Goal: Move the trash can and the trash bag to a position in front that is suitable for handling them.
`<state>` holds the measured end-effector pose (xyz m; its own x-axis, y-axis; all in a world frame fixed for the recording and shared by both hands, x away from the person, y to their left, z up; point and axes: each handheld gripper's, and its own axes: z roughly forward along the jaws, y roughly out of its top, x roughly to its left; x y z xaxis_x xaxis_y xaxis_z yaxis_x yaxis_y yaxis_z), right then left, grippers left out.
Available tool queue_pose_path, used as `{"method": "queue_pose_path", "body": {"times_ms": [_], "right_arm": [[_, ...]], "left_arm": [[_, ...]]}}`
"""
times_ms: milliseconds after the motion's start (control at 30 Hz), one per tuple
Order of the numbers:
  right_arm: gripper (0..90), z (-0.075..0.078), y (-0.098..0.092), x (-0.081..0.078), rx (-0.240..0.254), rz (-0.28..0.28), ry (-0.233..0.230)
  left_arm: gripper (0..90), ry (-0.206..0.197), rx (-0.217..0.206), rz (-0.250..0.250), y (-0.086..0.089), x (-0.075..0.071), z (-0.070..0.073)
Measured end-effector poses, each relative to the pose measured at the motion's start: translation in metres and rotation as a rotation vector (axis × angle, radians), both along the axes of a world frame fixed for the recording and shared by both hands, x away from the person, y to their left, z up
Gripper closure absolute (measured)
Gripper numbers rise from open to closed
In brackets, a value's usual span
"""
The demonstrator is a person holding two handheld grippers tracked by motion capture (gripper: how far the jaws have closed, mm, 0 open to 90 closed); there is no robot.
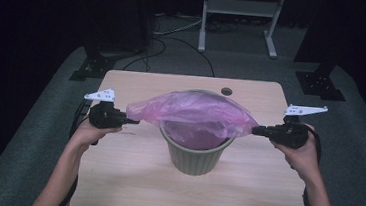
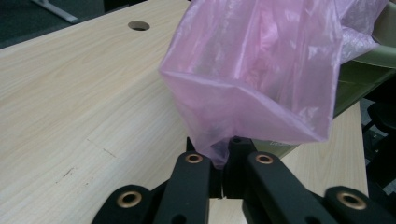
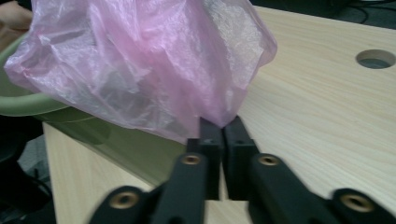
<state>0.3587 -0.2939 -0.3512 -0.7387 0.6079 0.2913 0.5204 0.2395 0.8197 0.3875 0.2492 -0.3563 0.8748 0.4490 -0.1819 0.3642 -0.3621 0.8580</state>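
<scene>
nearest you, your left gripper [image 1: 128, 121] and your right gripper [image 1: 255, 131] sit over the middle of the table [image 1: 128, 188], one towards its left edge and one towards its right edge, each with its jaws pinched together on an end of the pink plastic bag [image 1: 192, 115]. in the left gripper view the film bunches into a small twist where it runs into the nip of the left gripper [image 2: 223, 163]. in the right gripper view the right gripper [image 3: 223, 135] clamps a similar gathered corner.

the bag hangs stretched between them, its mouth spread over the green ribbed bin [image 1: 195, 157], which stands near the middle of the table, and its body sagging down inside the rim. i judge this film to be very light, limp and slippery: it has no stiffness, so it goes wherever you pull it and can creep out of a shallow pinch. it also looks thin enough to tear if you tug the two ends hard apart. take it by the gathered hem, several layers deep, as you do now, rather than by a single sheet.

the bin itself looks light and may tip or slide if the bag drags on its rim.

beyond the bin, near the table's far edge, lies a round cable hole [image 1: 226, 91].
</scene>
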Motion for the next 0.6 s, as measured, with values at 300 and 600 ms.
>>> {"method": "queue_pose_path", "body": {"times_ms": [300, 600], "right_arm": [[63.5, 0.015, -0.011, -0.012, 0.033, 0.017, -0.036], [51.7, 0.040, -0.014, -0.023, 0.039, 0.033, -0.103]], "left_arm": [[60.3, 0.003, 0.002, 0.022, 0.017, -0.011, 0.008], [52.1, -0.042, -0.008, 0.040, 0.031, -0.023, 0.032]]}}
